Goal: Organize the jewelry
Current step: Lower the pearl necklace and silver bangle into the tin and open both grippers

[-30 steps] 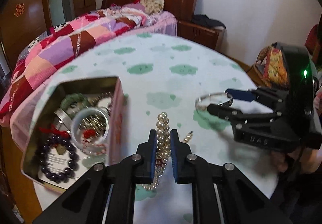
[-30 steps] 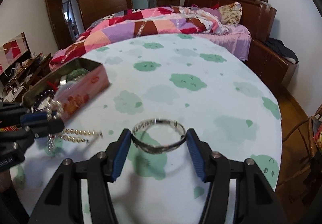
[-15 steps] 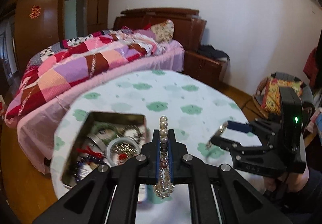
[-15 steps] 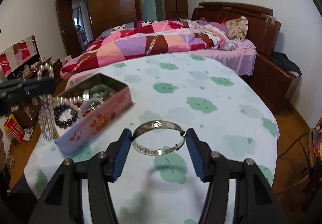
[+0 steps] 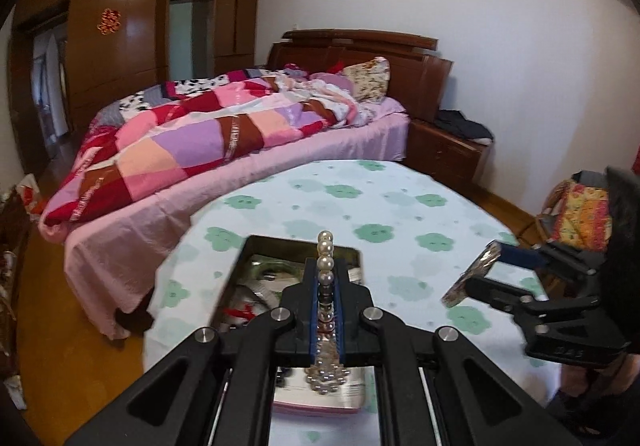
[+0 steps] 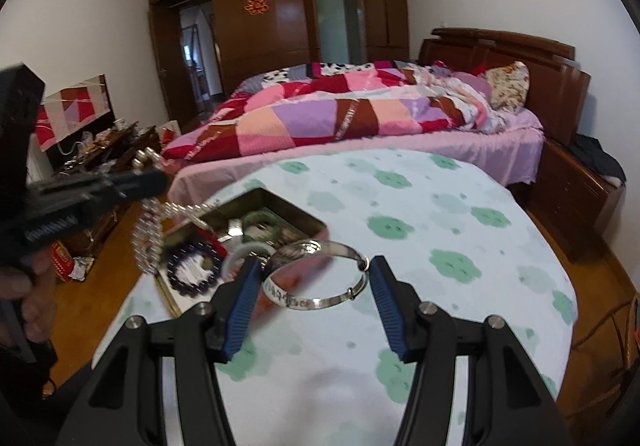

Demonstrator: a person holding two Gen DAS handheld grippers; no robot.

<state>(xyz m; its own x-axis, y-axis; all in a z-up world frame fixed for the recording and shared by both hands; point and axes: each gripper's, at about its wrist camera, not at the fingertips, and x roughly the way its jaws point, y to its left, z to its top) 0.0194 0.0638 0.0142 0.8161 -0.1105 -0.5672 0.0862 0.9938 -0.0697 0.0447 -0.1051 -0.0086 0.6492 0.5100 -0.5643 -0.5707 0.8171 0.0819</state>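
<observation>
My left gripper (image 5: 325,278) is shut on a pearl strand (image 5: 325,258); beads stick up past the fingertips and a bunch hangs below, above the open jewelry tin (image 5: 256,246). In the right wrist view the pearl strand (image 6: 146,242) dangles from the left gripper (image 6: 154,177) over the tin's left end. My right gripper (image 6: 314,272) is shut on a silver bangle (image 6: 316,296), held level in the air just right of the tin (image 6: 312,224). The left wrist view shows that bangle (image 5: 472,274) edge-on in the right gripper (image 5: 486,266). The tin holds a dark bead bracelet (image 6: 192,270), a green bangle and other pieces.
The round table (image 5: 400,205) has a white cloth with green flowers. Behind it stands a bed with a patchwork quilt (image 6: 340,113) and a wooden headboard. A low cluttered cabinet (image 6: 100,149) is at the left. A hand (image 6: 36,298) holds the left gripper.
Both grippers have risen off the table with their pieces. The pearls came clear of the cloth and now hang over the tin; the bangle moved up and towards the tin.
</observation>
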